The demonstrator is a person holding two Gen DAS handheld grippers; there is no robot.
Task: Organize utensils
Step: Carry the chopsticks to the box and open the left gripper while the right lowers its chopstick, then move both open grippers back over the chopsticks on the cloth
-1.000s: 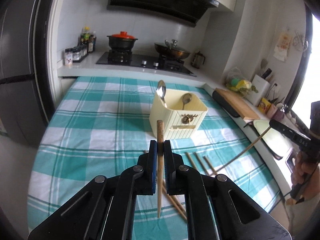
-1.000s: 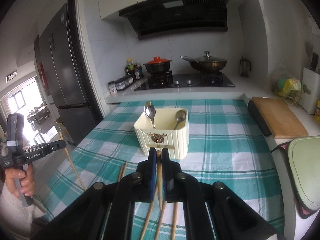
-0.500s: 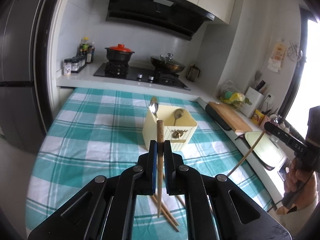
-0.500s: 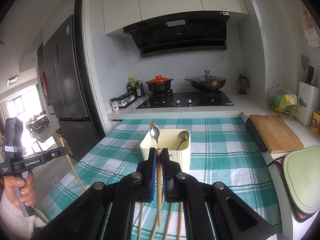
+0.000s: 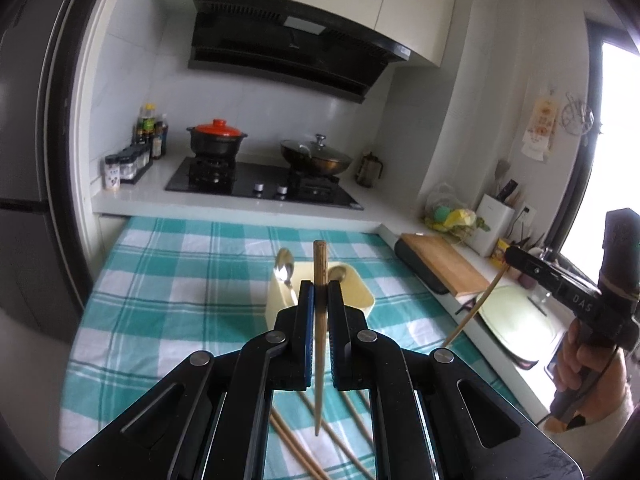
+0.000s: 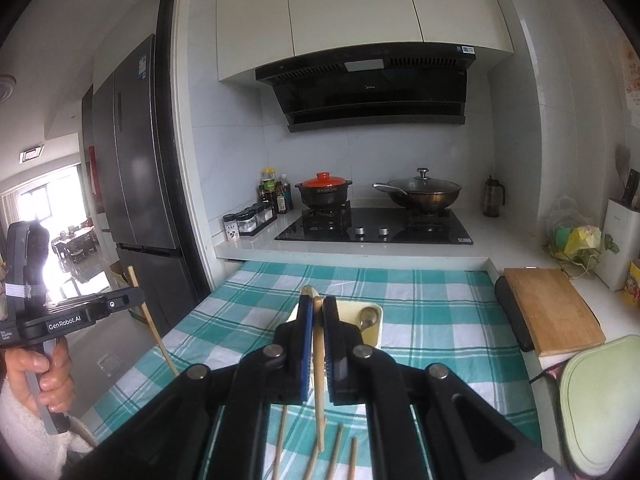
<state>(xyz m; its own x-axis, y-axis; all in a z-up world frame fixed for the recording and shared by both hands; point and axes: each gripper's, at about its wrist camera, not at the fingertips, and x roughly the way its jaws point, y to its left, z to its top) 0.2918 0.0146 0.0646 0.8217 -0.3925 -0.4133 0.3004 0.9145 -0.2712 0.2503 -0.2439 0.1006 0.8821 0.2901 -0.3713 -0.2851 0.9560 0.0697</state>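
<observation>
- Wooden chopstick (image 5: 319, 332) sits clamped upright in the left tongs (image 5: 319, 304), its top end above the blue pads and its tip hanging free over the checked cloth (image 5: 160, 280).
- Right tongs (image 6: 318, 320) are likewise clamped on a second chopstick (image 6: 318, 368), held near vertical.
- Change noted: a second ago both tongs were low over the counter, close to the loose sticks; both have since risen, and the holder (image 5: 352, 288) now appears smaller and lower in each view. The grip on both sticks is unchanged.
- Judgement: pick-up is done for this pair; the carry to the holder is under way, insertion not yet made.
- Holder stands on the cloth at 12 o'clock from both tongs, partly hidden behind them. It already carries two spoons (image 5: 285, 270), handles down.
- Loose chopsticks (image 6: 336, 456) remain flat on the cloth below the tongs, at 6 o'clock in both views; several are left to collect.
- From the left view, the right tongs show at 3 o'clock, their stick slanting down toward the counter.
- Risk, as judged: each stick is pinched at one narrow point and could pivot when lowered; its tip must clear the holder rim and the spoons.
</observation>
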